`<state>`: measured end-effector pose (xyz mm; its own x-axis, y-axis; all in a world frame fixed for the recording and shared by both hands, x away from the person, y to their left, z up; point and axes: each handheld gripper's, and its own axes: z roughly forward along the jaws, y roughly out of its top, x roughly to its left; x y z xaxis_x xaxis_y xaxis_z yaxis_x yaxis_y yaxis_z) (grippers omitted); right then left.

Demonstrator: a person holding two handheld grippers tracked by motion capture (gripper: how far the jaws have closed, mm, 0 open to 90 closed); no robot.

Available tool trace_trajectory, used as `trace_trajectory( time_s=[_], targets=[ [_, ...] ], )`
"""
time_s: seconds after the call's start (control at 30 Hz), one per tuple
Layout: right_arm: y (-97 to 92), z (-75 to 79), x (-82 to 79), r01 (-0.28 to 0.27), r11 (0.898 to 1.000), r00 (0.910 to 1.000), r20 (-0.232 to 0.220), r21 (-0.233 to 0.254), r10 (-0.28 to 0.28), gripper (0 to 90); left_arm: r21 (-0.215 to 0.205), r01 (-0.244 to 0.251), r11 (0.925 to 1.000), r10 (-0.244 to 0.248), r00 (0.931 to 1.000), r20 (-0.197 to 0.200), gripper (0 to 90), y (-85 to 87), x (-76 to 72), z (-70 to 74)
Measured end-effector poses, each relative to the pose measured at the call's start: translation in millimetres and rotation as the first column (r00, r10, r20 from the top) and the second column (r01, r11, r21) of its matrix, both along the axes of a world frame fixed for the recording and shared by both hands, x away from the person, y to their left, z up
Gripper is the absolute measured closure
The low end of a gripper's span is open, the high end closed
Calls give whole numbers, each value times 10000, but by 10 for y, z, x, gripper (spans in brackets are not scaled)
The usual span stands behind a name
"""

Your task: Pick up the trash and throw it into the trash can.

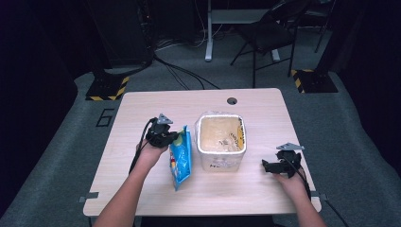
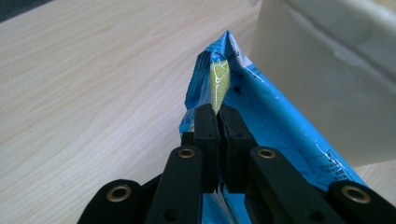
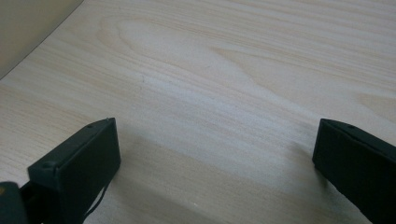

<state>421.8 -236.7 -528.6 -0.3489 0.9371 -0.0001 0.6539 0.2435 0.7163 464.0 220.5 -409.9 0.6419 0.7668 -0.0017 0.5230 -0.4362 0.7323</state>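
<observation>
A blue snack bag stands on edge on the wooden table, just left of a white square tub. My left gripper is shut on the bag's top end; in the left gripper view its jaws pinch the crumpled blue and yellow film of the bag, with the tub's pale wall close behind. My right gripper rests low on the table to the right of the tub, open. In the right gripper view its two jaws stand wide apart over bare wood, nothing between them.
The tub is lined with clear plastic and open at the top. A cable hole sits near the table's far edge. Beyond the table stand a folding chair, a desk leg and floor stands with yellow-black tape.
</observation>
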Motion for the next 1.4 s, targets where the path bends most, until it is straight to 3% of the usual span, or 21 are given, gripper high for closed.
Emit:
trace_trajectory(
  time_s=[0.37,0.7,1.4],
  targets=[
    [0,0,0,2,10000,10000,1,1,-2,1,-261,180,9995,-165,9983,558,867,99,-83,324],
    [1,0,0,5,10000,10000,-1,2,-5,1,-460,149,9988,-109,9962,859,869,146,-111,477],
    [1,0,0,4,10000,10000,0,-1,-4,1,-729,679,9950,-562,9868,1522,868,-13,-97,904]
  ],
)
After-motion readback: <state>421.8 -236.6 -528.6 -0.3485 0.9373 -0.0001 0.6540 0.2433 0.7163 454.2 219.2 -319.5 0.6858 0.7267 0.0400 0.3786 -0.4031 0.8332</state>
